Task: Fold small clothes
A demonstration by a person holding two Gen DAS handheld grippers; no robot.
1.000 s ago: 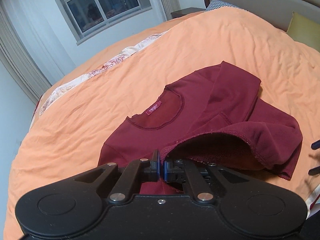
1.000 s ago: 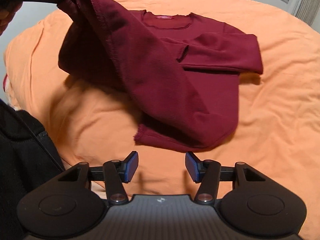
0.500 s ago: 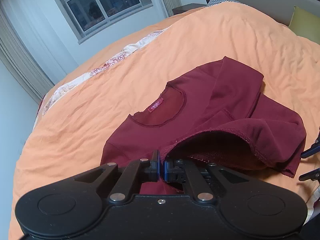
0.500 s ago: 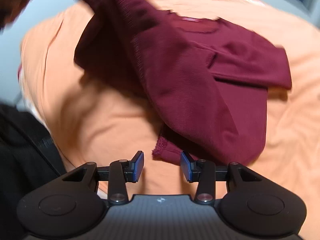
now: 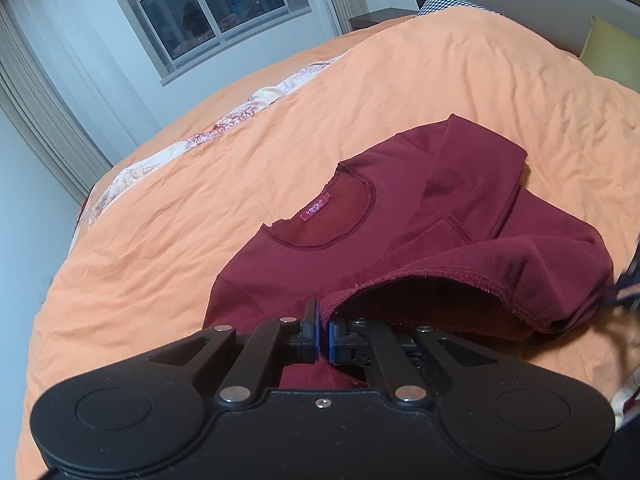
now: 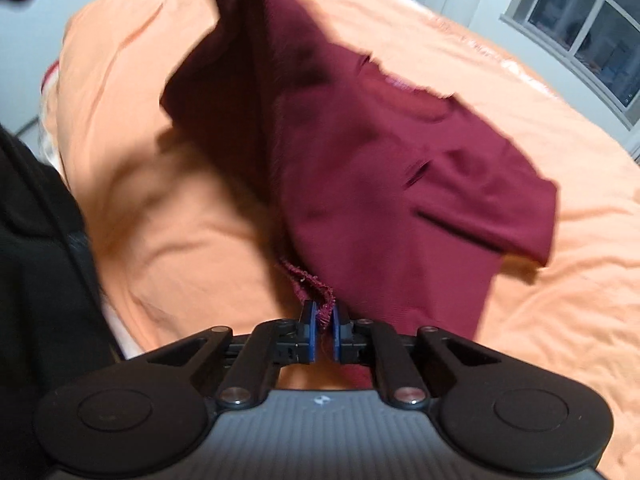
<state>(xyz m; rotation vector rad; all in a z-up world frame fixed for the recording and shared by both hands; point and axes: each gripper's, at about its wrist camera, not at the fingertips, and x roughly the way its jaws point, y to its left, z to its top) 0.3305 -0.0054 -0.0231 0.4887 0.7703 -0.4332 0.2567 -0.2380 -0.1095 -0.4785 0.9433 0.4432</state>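
Observation:
A dark red long-sleeved top [image 5: 320, 264] lies on the orange duvet [image 5: 180, 208], collar with a pink label [image 5: 316, 212] facing up and one sleeve folded across the chest. My left gripper [image 5: 323, 334] is shut on the top's bottom hem and holds it lifted above the body. In the right wrist view the same top [image 6: 380, 168] hangs from the upper left down to my right gripper [image 6: 324, 334], which is shut on the other hem corner [image 6: 316, 284]. That view is motion-blurred.
The orange duvet [image 6: 560, 320] spreads wide to the right and far side. A window [image 5: 208, 4] and curtains stand beyond the bed. A yellow pillow [image 5: 608, 48] and headboard sit at the far right. A dark-clothed person [image 6: 36, 260] is at the left edge.
My right gripper moved forward to the hanging hem corner and shut on it; it was open before. The left gripper kept its hold and shifted slightly over the top.

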